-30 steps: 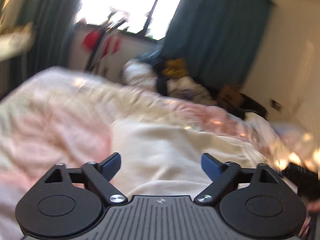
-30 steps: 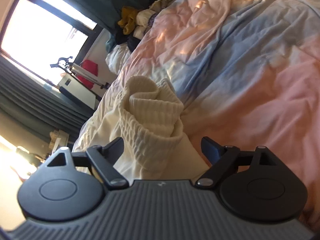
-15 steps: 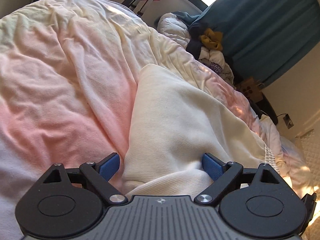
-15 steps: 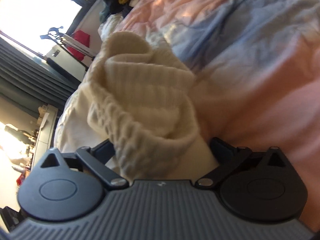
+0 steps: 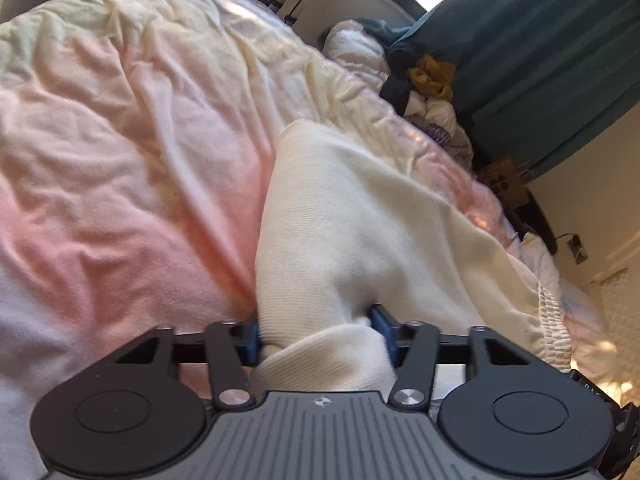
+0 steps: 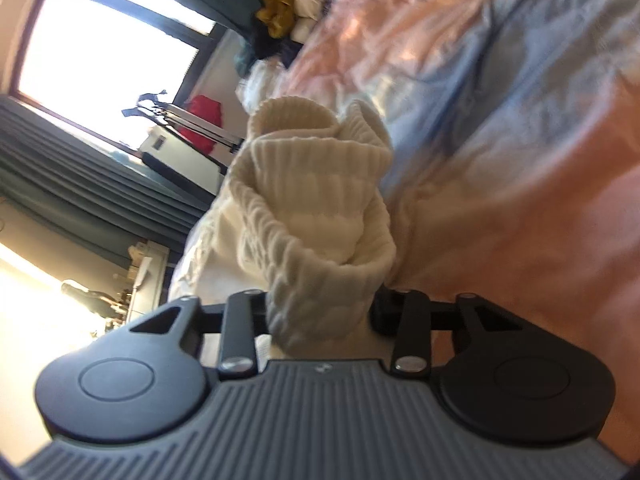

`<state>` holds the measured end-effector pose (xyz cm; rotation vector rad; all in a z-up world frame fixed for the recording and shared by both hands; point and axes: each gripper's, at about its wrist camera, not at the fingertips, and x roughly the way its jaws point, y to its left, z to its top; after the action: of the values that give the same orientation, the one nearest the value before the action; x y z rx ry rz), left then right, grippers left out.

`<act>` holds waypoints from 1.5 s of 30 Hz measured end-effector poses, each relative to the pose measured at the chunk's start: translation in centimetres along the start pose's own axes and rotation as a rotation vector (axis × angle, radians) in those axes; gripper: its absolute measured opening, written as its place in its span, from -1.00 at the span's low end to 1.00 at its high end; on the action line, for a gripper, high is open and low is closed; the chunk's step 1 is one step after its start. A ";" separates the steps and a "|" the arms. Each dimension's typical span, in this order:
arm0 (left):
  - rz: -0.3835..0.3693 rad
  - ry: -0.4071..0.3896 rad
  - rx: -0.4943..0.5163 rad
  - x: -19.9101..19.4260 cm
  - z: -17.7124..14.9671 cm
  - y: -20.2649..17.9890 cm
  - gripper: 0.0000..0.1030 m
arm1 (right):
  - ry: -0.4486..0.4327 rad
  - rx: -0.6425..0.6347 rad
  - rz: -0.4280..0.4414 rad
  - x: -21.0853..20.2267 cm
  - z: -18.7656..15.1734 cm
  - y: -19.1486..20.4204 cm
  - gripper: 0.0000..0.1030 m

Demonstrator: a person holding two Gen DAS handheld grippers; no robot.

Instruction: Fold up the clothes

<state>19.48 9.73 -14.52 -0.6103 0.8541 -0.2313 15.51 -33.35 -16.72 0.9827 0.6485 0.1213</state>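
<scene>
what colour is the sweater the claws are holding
Cream, with a ribbed knit; the sweater shows best in the right wrist view.

Both grippers went from open to clamped: left gripper (image 5: 318,334) now pinches cream sweater (image 5: 360,216) edge; right gripper (image 6: 320,312) pinches its ribbed cuff (image 6: 320,280).

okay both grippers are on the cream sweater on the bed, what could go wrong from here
1. The right gripper has a thick bunched wad of the sweater, ribbed hem rolled up; lifting this way may fold in wrinkles or let layers slip out.
2. The left gripper grips low against the duvet, so it might pinch bedding and drag it along.
</scene>
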 end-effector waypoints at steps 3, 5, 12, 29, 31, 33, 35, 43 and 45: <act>-0.020 -0.029 -0.010 -1.6 0.2 -1.3 -0.14 | -0.016 0.006 0.051 -1.5 0.5 1.0 -0.30; -0.028 -0.053 0.006 -2.7 0.6 -2.9 -0.18 | -0.035 -0.012 0.072 -2.6 1.1 2.0 -0.31; -0.131 -0.086 0.049 -4.6 1.9 -11.1 -0.20 | -0.110 0.007 0.138 -8.6 5.1 3.1 -0.31; -0.435 0.126 0.252 12.4 -10.5 -39.7 -0.20 | -0.545 0.055 -0.015 -28.9 16.7 -10.3 -0.31; -0.467 0.162 0.266 15.6 -12.8 -41.9 -0.20 | -0.607 0.072 -0.048 -30.6 17.2 -12.9 -0.31; -0.491 0.193 0.280 18.8 -15.2 -43.3 -0.21 | -0.658 0.094 -0.079 -31.4 17.0 -15.5 -0.31; -0.506 0.221 0.299 21.8 -17.2 -44.0 -0.21 | -0.694 0.130 -0.105 -31.8 16.3 -18.3 -0.31; -0.537 0.328 0.313 28.6 -19.1 -40.8 -0.17 | -0.594 0.319 -0.202 -29.5 13.0 -25.9 -0.28; -0.525 0.333 0.358 28.4 -19.6 -40.2 -0.13 | -0.574 0.359 -0.235 -28.9 12.4 -27.1 -0.27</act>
<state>24.73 -42.82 -18.62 -0.4535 0.9293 -0.9631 -5.95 -68.68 -20.56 1.2073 0.2506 -0.4861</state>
